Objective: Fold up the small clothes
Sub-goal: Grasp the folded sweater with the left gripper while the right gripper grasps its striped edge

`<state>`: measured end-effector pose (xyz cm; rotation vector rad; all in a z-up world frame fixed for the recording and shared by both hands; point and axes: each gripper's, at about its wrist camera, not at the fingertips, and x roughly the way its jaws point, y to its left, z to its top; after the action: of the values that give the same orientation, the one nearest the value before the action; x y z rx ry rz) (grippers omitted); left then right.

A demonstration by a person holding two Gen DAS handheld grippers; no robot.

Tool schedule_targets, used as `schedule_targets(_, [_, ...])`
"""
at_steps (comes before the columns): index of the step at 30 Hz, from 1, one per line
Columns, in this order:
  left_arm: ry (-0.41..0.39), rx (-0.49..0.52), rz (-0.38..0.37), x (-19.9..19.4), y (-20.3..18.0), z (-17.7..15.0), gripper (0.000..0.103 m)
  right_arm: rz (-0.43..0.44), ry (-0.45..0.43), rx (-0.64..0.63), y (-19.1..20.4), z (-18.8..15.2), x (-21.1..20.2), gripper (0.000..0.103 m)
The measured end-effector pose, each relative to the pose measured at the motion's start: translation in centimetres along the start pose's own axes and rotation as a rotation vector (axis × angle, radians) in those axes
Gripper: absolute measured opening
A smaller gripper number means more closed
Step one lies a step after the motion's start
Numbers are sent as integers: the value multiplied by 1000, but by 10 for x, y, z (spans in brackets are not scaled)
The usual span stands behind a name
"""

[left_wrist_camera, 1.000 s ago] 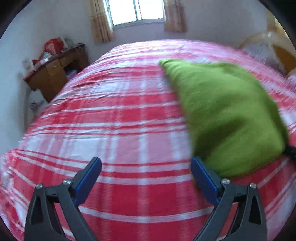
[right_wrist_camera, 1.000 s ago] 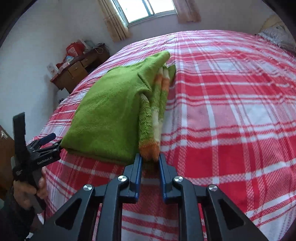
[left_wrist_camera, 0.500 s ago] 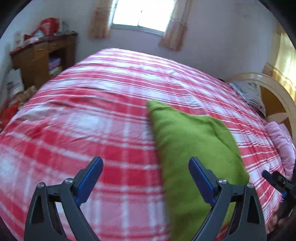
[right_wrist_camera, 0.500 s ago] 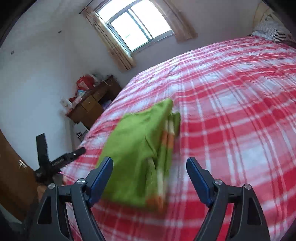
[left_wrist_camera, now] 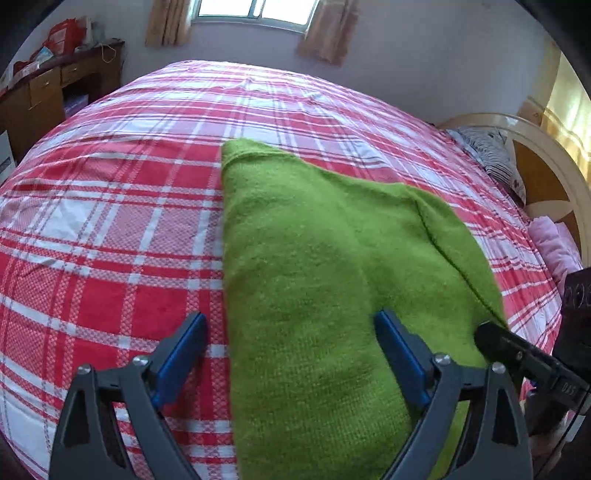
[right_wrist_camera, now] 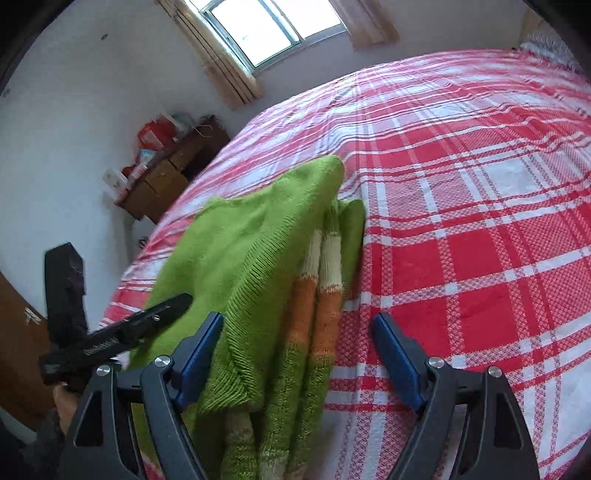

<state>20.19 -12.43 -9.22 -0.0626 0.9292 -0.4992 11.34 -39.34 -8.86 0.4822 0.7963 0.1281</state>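
Observation:
A folded green knit sweater (left_wrist_camera: 332, 258) lies on the red plaid bed (left_wrist_camera: 110, 229). In the right wrist view the sweater (right_wrist_camera: 251, 251) shows its striped orange and cream sleeves (right_wrist_camera: 317, 295) tucked along its right edge. My left gripper (left_wrist_camera: 291, 354) is open, its right finger over the sweater's near left edge. My right gripper (right_wrist_camera: 295, 350) is open, straddling the near end of the sweater and sleeves. Each gripper shows in the other's view: the right one (left_wrist_camera: 524, 358), the left one (right_wrist_camera: 110, 339).
A wooden dresser (right_wrist_camera: 170, 173) with clutter stands by the wall left of the bed. A window with curtains (left_wrist_camera: 255, 11) is at the far wall. A headboard (left_wrist_camera: 546, 173) and pillows (left_wrist_camera: 491, 155) lie at the right.
My right gripper opened and let go of the sleeve end, then drew back and came close over the sweater again. My left gripper swung right until the sweater lay between its fingers.

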Motion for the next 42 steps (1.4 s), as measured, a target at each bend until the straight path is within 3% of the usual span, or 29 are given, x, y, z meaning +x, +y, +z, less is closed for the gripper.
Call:
schedule_targets(3, [-6, 1, 0, 2, -1, 1, 95, -10, -2, -11, 3, 0, 0, 80])
schedule_targets(5, [-6, 5, 6, 3, 0, 2, 95, -9, -19, -29, 6, 4, 0, 72])
schedule_targets(7, [-4, 9, 7, 5, 0, 3, 96, -27, -35, -38, 10, 14, 2, 72])
schedule_targets(9, [0, 15, 6, 6, 1, 4, 96, -79, 5, -39, 10, 18, 13, 72])
schedule_targets(14, [8, 20, -10, 8, 3, 5, 97, -51, 22, -56, 14, 14, 15, 73])
schedule_targets(15, [9, 19, -14, 8, 4, 5, 96, -28, 22, -76, 17, 10, 13, 70])
schedule_targets(16, [10, 19, -18, 9, 4, 5, 96, 31, 42, -94, 21, 6, 14, 57])
schedule_targets(17, [7, 18, -20, 8, 3, 4, 95, 18, 32, -106, 24, 1, 13, 56])
schedule_targets(19, [1, 33, -40, 7, 0, 3, 79, 11, 29, -103, 24, 2, 14, 55])
schedule_targets(29, [-18, 50, -46, 7, -7, 4, 74, 50, 31, -46, 12, 2, 18, 55])
schedule_targets(35, [-30, 90, -16, 2, -17, 2, 58, -34, 10, -113, 31, -2, 16, 40])
schedule_targets(37, [-12, 105, 9, -3, -21, 3, 50, -29, 6, -76, 31, -3, 13, 36])
schedule_targets(42, [86, 128, 36, -28, -31, -14, 47, 36, 18, 10, 38, -16, -14, 33])
